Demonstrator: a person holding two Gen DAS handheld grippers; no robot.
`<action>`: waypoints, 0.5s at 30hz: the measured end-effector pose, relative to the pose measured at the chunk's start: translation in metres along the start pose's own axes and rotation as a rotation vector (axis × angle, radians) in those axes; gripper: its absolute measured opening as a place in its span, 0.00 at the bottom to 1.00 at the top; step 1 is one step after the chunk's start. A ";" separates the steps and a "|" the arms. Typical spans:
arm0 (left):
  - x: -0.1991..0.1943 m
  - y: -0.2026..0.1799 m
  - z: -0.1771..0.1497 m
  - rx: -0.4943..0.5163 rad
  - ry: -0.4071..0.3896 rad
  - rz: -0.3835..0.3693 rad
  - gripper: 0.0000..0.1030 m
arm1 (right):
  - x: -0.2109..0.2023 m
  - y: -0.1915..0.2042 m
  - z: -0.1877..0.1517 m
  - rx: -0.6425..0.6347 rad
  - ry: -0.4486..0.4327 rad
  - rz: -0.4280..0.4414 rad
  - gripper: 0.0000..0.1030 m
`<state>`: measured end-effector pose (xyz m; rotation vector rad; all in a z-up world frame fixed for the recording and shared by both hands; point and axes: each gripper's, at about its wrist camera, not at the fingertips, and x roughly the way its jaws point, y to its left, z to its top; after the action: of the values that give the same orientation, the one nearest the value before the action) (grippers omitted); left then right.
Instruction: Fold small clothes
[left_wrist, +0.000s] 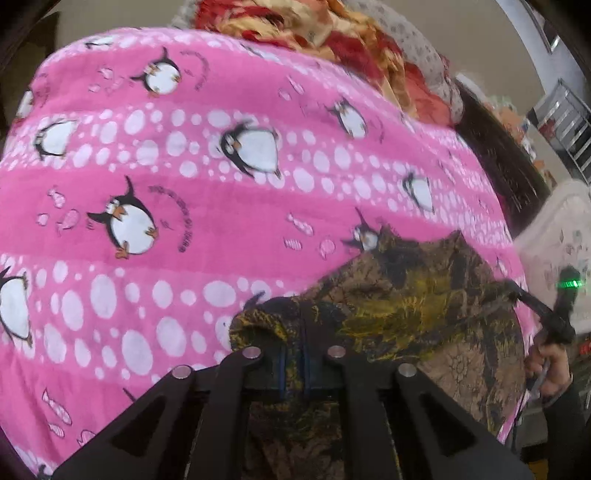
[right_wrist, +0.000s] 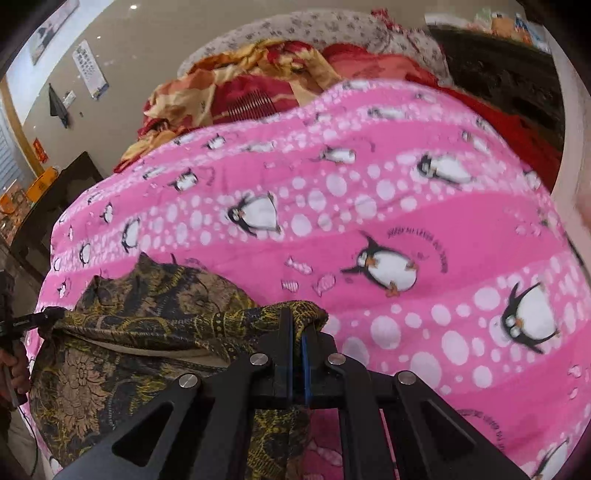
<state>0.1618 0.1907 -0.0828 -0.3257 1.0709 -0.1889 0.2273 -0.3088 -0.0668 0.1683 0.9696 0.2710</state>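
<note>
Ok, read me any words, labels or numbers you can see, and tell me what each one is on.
None can be read.
Blanket: curved dark lettering beside the penguins, too blurred and distorted to read.
Wall poster: rows of small text, too small to read.
Red sign on the wall: marks too small to read.
Patterned garment: no text visible.

The pink penguin blanket (left_wrist: 184, 192) looks like soft fleece, matt and a bit fuzzy. The brown-and-yellow patterned garment (left_wrist: 424, 295) is thin woven cloth, crinkly, no shine. The left gripper (left_wrist: 291, 369) and right gripper (right_wrist: 301, 354) are matt black plastic with shiny metal pivot pins (right_wrist: 258, 359). The floral quilt (right_wrist: 258, 85) behind looks like smooth cotton.
</note>
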 end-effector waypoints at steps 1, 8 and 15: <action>0.001 0.000 0.000 0.014 0.019 0.002 0.09 | 0.003 -0.001 -0.001 0.005 0.018 0.004 0.05; -0.055 0.005 -0.024 0.019 -0.064 0.059 0.80 | -0.065 -0.001 -0.018 0.029 -0.066 0.071 0.33; -0.116 -0.006 -0.145 0.059 -0.103 -0.020 0.73 | -0.114 0.054 -0.081 -0.176 -0.100 0.113 0.48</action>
<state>-0.0205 0.1959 -0.0485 -0.2902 0.9590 -0.2193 0.0908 -0.2895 -0.0077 0.0754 0.8338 0.4461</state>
